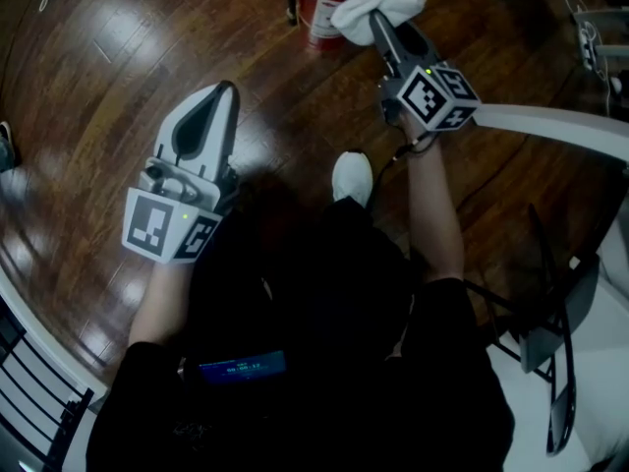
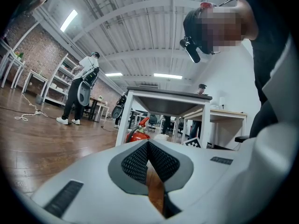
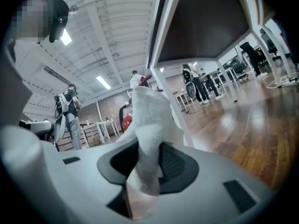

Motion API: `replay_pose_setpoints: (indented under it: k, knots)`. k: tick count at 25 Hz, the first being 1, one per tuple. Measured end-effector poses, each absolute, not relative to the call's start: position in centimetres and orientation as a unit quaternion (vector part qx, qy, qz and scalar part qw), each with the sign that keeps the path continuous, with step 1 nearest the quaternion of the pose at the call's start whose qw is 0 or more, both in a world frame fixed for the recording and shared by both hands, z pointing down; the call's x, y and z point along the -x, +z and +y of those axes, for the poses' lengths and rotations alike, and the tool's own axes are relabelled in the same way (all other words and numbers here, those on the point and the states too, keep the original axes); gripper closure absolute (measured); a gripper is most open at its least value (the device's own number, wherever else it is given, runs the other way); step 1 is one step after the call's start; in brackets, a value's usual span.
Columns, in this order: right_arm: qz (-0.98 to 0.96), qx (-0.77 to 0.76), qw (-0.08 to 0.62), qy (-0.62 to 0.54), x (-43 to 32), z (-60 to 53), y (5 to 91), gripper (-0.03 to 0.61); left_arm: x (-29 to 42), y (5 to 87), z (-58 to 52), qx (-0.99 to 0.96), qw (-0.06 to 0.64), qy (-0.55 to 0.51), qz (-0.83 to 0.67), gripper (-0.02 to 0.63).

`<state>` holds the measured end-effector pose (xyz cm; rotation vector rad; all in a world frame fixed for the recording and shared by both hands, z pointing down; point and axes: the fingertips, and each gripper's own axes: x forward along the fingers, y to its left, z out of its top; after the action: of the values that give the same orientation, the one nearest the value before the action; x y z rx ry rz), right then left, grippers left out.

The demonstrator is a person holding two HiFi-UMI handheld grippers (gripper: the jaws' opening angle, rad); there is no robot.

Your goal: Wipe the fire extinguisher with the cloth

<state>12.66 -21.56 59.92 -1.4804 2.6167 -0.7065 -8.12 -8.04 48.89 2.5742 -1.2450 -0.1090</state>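
A red fire extinguisher (image 1: 324, 3) stands on the wooden floor at the top of the head view; it also shows small and red as the extinguisher (image 2: 137, 133) past the left jaws and the extinguisher (image 3: 125, 117) behind the cloth. My right gripper (image 1: 378, 20) is shut on a white cloth (image 1: 379, 4), which rests against the extinguisher's top. In the right gripper view the cloth (image 3: 150, 129) stands up between the pads. My left gripper (image 1: 228, 91) hangs over bare floor, well left of the extinguisher, shut with nothing in it.
A white table leg (image 2: 123, 120) stands beside the extinguisher, with a white table edge (image 1: 550, 121) at my right. A black chair (image 1: 555, 342) is at lower right, a railing (image 1: 29, 391) at lower left. A white shoe (image 1: 352, 177) shows below. Other people (image 2: 79, 90) stand far off.
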Motion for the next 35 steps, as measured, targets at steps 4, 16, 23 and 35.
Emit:
replay_pose_setpoints:
  k: [4, 16, 23, 35]
  knots:
    - [0.862, 0.463, 0.065, -0.197, -11.2, -21.6, 53.7, 0.439, 8.4, 48.8, -8.1, -0.890, 0.138, -0.041, -0.432, 0.612]
    - [0.876, 0.451, 0.024, -0.169, -7.0, -23.9, 49.8, 0.439, 8.3, 49.1, -7.9, -0.888, 0.142, -0.043, -0.435, 0.612]
    - [0.884, 0.436, 0.009, -0.167, -5.7, -22.5, 51.9, 0.440, 7.9, 49.3, -8.4, -0.891, 0.143, -0.046, -0.430, 0.612]
    - [0.867, 0.430, -0.091, -0.235, -4.1, -21.3, 64.9, 0.441, 8.5, 49.9, -8.4, -0.889, 0.142, -0.038, -0.433, 0.612]
